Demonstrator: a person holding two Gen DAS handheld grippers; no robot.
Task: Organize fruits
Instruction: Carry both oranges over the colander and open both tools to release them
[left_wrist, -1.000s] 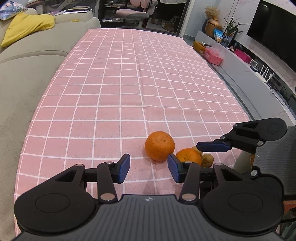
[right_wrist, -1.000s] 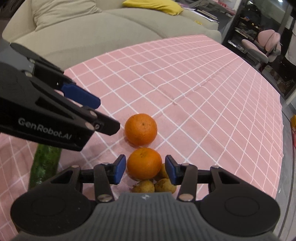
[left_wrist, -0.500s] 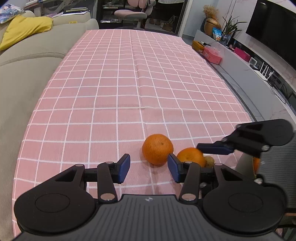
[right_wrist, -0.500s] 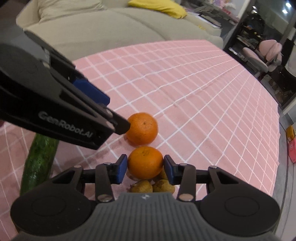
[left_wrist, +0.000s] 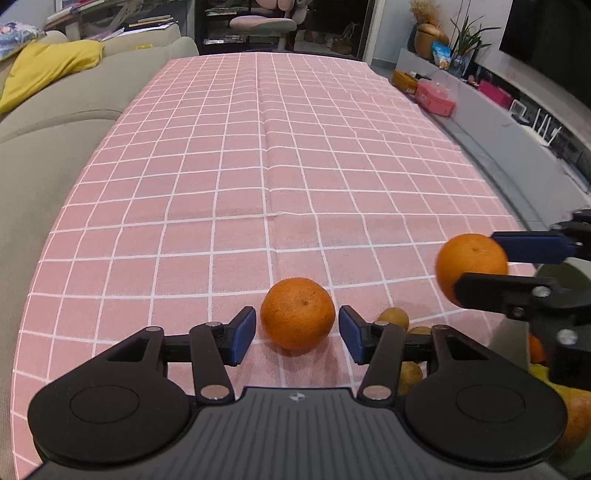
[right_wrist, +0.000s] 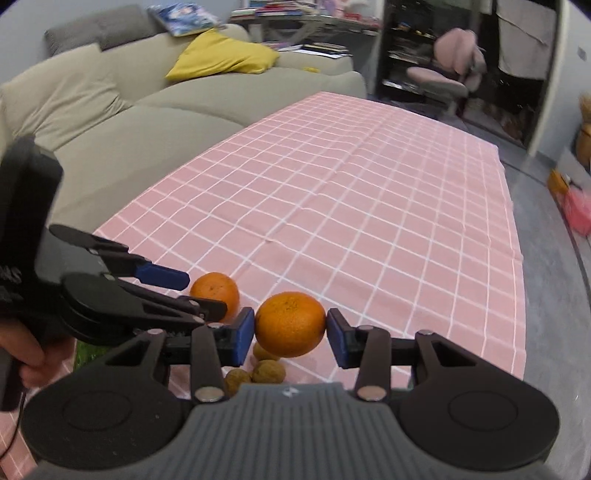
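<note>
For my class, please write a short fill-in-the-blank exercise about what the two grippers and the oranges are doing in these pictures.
1. The right gripper is shut on an ____ fruit.
2. The second orange rests on the ____ checked tablecloth.
3. The left gripper has its fingers on either side of the second orange, not ____ it.
4. The small brown fruits lie ____ the held orange.

Missing words: orange; pink; touching; below

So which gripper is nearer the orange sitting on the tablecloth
Left. The left gripper has its fingers open on either side of the orange on the cloth, not touching. The right gripper holds the other orange off to the side.
</note>
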